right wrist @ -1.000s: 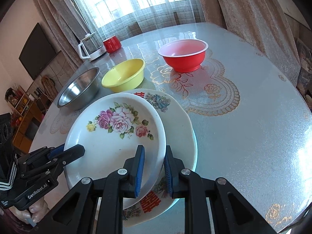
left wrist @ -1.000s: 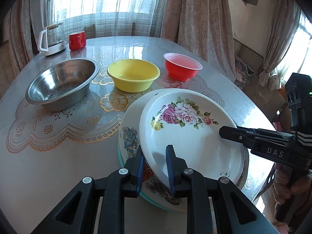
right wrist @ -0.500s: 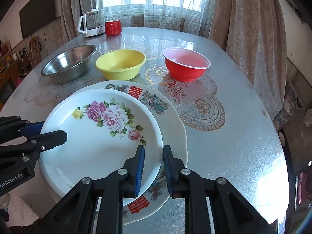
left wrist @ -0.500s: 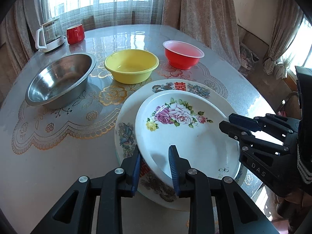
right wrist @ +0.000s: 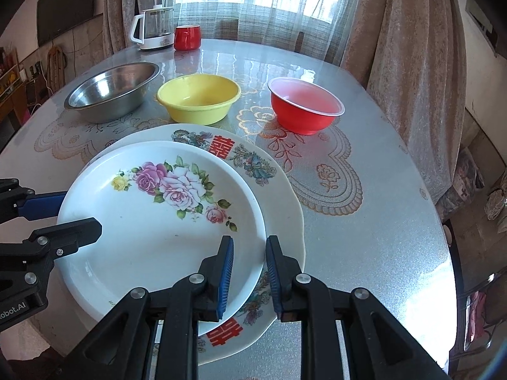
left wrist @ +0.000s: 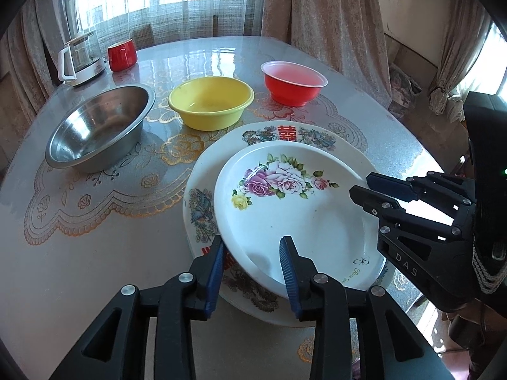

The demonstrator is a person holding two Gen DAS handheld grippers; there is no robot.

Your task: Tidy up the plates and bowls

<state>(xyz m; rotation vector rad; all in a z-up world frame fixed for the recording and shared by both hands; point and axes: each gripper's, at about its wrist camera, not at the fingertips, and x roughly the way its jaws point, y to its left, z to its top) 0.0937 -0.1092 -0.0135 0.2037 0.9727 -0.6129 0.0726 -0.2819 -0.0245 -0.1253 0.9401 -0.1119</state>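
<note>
A white plate with pink roses [left wrist: 285, 205] [right wrist: 152, 221] rests on a larger patterned plate with red characters [left wrist: 202, 171] [right wrist: 279, 190] at the table's near side. My left gripper [left wrist: 252, 253] [right wrist: 80, 210] straddles the rose plate's near-left rim; its jaws are opening and the pads stand off the rim. My right gripper [right wrist: 248, 253] [left wrist: 361, 185] is shut on the opposite rim, one pad inside the plate and one under its edge. Behind the plates stand a steel bowl [left wrist: 98, 126] [right wrist: 114, 88], a yellow bowl [left wrist: 210, 101] [right wrist: 198, 98] and a red bowl [left wrist: 293, 82] [right wrist: 304, 107].
A glass kettle [left wrist: 79, 60] [right wrist: 152, 28] and a red mug [left wrist: 122, 53] [right wrist: 187, 37] stand at the far left by the curtained window. The round table's edge curves close on the right, with a chair and floor beyond.
My left gripper's jaws have spread apart off the rose plate's rim. The plate has settled flatter onto the big plate. The right gripper has rolled and keeps its hold.
</note>
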